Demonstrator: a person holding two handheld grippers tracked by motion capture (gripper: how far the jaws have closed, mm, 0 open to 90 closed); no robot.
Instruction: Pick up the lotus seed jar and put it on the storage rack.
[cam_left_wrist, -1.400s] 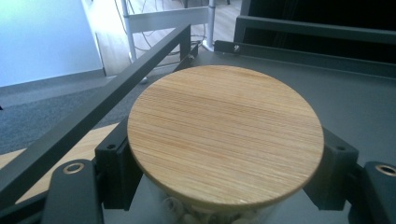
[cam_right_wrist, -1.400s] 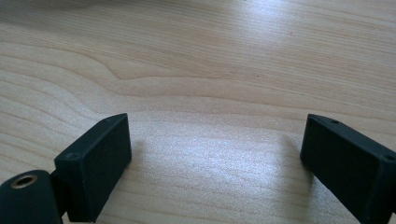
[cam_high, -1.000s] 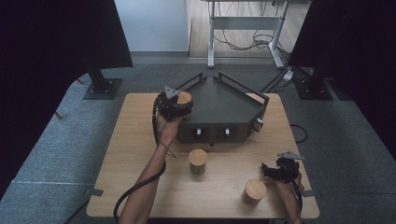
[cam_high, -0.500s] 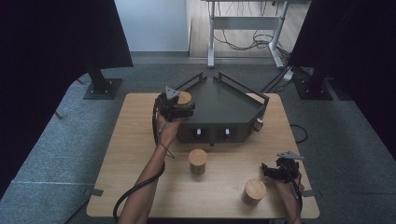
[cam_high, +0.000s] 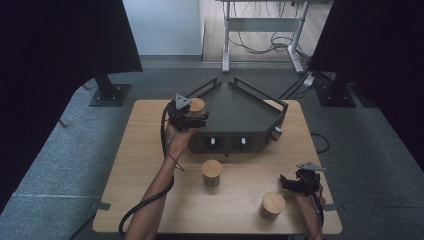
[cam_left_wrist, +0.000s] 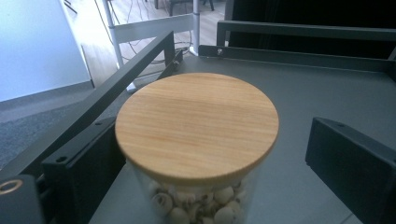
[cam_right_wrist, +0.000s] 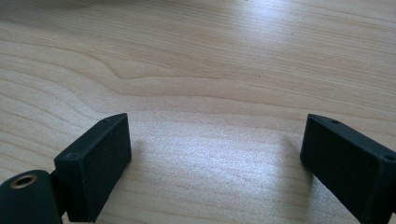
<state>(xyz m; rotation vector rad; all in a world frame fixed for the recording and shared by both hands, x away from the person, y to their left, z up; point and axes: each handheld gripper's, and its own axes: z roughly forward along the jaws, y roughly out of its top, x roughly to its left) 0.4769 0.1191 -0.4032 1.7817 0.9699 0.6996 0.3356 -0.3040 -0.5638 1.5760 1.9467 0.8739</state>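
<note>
Jar (cam_left_wrist: 196, 135) sits between the left gripper's (cam_high: 192, 116) just-opened, parted jaws on the tray (cam_high: 240, 107), so back straight off without nudging it

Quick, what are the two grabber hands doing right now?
Left gripper: fingers just opened, apart around the jar on the tray, not pressing it.
Right gripper: open, holding nothing, over the table.

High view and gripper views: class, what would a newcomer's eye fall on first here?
First the glass jar with a wooden lid, standing on the left corner of the dark tray, between the left gripper whose jaws have just been opening and stand clear of it. Next, two more lidded jars on the wooden table, near the open right gripper.
</note>
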